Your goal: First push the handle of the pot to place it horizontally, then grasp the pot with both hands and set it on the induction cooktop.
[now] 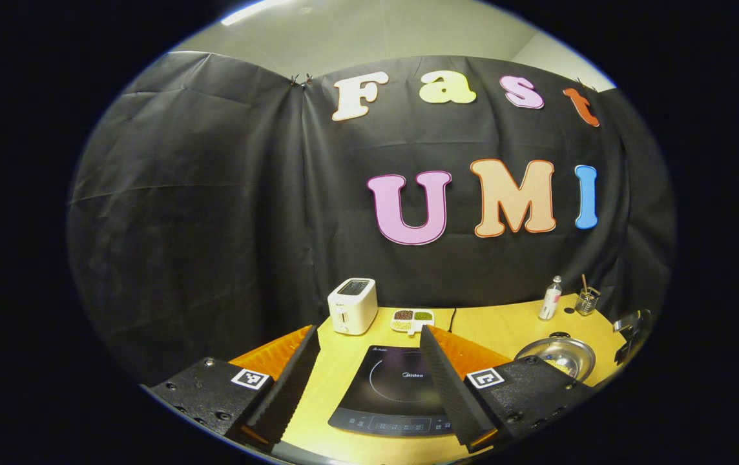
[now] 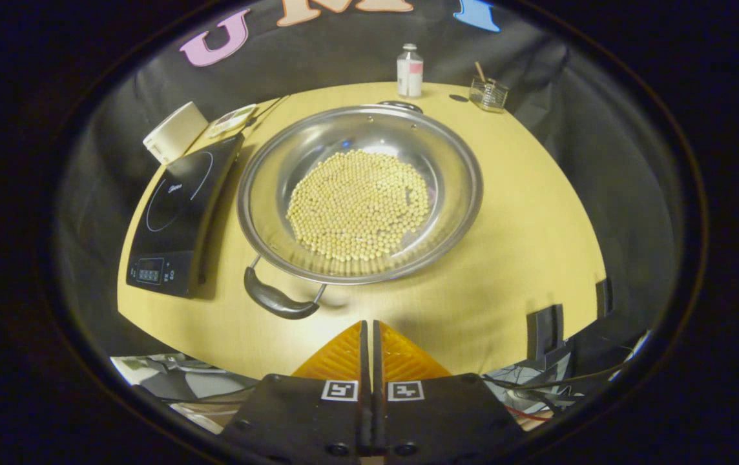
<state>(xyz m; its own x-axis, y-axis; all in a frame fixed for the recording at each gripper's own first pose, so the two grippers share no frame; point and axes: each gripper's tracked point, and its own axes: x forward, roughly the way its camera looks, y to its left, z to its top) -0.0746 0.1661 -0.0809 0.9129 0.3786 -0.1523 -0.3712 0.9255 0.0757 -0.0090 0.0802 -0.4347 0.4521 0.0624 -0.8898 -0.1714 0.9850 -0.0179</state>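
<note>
A wide steel pot (image 2: pixel 318 145) full of pale beans (image 2: pixel 358 205) sits on the yellow table. Its near black handle (image 2: pixel 279 301) points toward me at the lower left, and the far handle (image 2: pixel 399 105) is at the back. My right gripper (image 2: pixel 369 324) is shut with nothing in it, just short of the pot's near rim and right of that handle, not touching. The black induction cooktop (image 2: pixel 176 206) lies left of the pot. My left gripper (image 1: pixel 368 332) hangs open above the cooktop (image 1: pixel 395 394), with the pot (image 1: pixel 557 354) off to its right.
A white toaster (image 1: pixel 353 305) and a small divided dish of beans (image 1: pixel 412 320) stand behind the cooktop. A bottle (image 2: pixel 409 71) and a glass with sticks (image 2: pixel 489 94) are at the table's back edge. Cables and dark brackets (image 2: pixel 547 332) hang past the table's near right edge.
</note>
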